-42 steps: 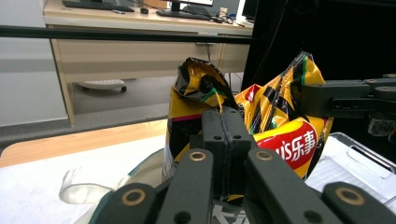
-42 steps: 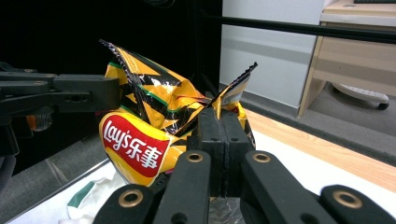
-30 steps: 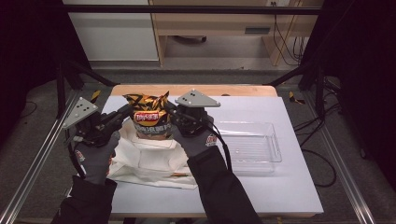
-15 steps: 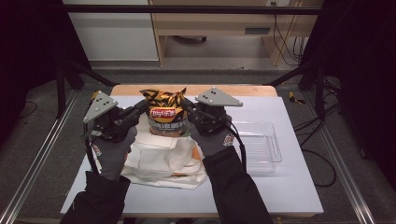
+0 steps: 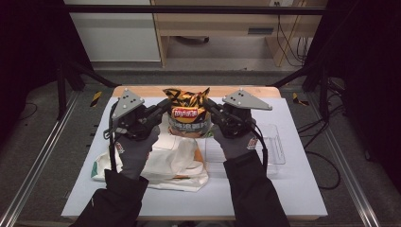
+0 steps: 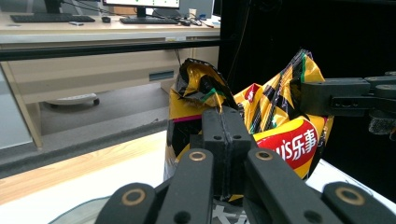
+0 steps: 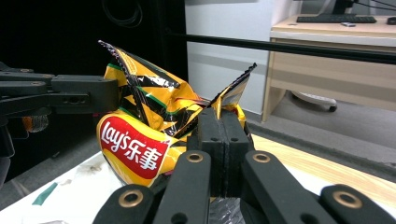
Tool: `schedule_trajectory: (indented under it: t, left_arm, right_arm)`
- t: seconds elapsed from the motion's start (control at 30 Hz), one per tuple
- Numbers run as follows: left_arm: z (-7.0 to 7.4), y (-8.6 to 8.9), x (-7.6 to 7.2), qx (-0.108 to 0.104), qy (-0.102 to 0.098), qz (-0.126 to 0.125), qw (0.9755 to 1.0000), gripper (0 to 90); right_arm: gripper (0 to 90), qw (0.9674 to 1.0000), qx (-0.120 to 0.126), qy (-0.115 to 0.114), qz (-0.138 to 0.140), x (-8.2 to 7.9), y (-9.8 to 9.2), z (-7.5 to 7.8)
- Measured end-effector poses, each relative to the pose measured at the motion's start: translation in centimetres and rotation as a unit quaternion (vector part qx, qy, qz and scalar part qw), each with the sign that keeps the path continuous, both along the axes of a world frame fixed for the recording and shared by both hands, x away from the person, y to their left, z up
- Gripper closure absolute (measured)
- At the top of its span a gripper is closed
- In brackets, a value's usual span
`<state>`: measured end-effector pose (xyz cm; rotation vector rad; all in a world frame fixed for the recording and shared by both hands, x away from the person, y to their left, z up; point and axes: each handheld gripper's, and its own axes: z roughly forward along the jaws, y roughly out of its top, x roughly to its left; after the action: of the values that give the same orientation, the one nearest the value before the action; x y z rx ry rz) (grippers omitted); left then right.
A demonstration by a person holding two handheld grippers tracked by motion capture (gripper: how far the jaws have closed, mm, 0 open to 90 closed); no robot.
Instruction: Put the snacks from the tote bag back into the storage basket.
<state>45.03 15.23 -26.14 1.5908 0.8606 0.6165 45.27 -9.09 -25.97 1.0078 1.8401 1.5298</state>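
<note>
Overhead, the high view has the chip bag (image 5: 186, 113) lifted above the desk (image 5: 293, 189), over a cream cloth bag (image 5: 175, 163) and beside a clear tray (image 5: 274, 151), with the left gripper (image 5: 163, 108) and the right gripper (image 5: 210, 108) each pinching an upper corner. From the left gripper view, that gripper (image 6: 224, 135) is pressed together on the bag's (image 6: 280, 140) crumpled top edge. From the right gripper view, the gripper (image 7: 223, 135) likewise clamps the bag's (image 7: 135, 149) other top corner.
</note>
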Motion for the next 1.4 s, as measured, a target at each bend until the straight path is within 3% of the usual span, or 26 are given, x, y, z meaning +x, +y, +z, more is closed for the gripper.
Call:
schedule_trajectory:
  t: [0.87,1.4]
  left_arm:
    - [-0.2,-7.0,1.7,0.006,0.006,-0.039,0.9992,89.7]
    - [-1.6,-11.2,2.4,0.016,0.014,-0.067,0.9975,89.7]
  right_arm:
    - [90.0,0.9987,0.004,-0.003,-0.051,-0.6,-6.6,-0.4]
    - [90.0,0.9968,0.006,-0.001,-0.080,-1.0,-10.7,-1.8]
